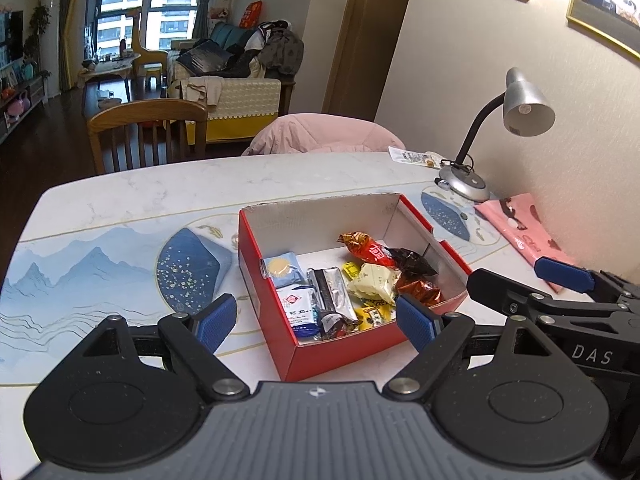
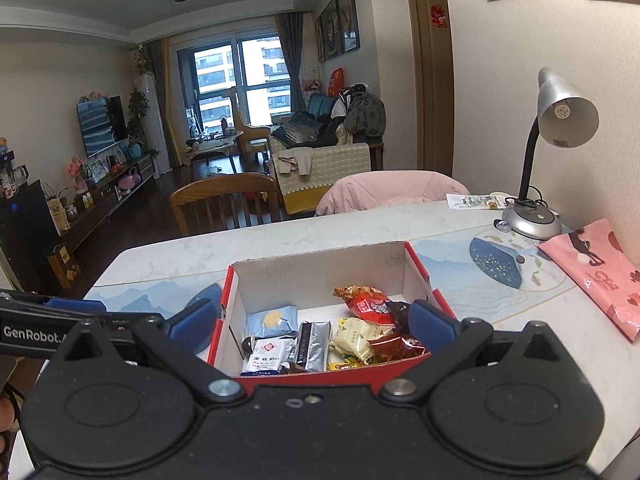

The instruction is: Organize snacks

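Note:
A red cardboard box (image 1: pixel 276 280) with a white inside stands on the marble table (image 1: pixel 140 188). It holds several wrapped snacks: a red packet (image 1: pixel 366 249), a silver bar (image 1: pixel 332 292), a cream packet (image 1: pixel 374 282), a blue-and-white packet (image 1: pixel 298 306). My left gripper (image 1: pixel 316 320) is open and empty, just in front of the box. My right gripper (image 2: pixel 312 326) is open and empty, over the box's (image 2: pixel 430 292) near edge, with the snacks (image 2: pixel 314 340) between its fingers. The right gripper also shows in the left wrist view (image 1: pixel 560 276), beside the box.
A silver desk lamp (image 1: pixel 468 184) stands at the table's far right by the wall. A pink patterned bag (image 1: pixel 528 236) lies beside it. A small snack pack (image 1: pixel 412 157) lies at the far edge. A chair with pink cloth (image 1: pixel 324 136) and a wooden chair (image 1: pixel 148 128) stand behind the table.

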Demonstrator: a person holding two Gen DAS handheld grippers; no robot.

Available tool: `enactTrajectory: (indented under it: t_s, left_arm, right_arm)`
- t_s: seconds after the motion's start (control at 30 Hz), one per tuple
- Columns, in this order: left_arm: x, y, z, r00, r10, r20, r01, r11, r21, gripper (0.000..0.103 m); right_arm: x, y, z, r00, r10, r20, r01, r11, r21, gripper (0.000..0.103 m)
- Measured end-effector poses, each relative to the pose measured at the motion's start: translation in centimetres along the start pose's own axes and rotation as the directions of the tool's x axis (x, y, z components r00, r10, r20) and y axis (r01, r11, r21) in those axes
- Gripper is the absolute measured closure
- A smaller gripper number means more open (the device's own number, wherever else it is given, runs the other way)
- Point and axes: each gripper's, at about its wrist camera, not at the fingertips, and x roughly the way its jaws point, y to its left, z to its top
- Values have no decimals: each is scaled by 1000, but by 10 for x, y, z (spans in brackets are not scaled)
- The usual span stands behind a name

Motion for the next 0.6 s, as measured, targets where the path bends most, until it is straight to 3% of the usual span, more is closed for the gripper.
enactTrajectory:
  t_s: [0.6]
  left_arm:
    - [-1,2,4,1000,12,14,-12,1000,-12,16]
  right_arm:
    - [2,0,2,1000,11,6,-11,1000,-2,0]
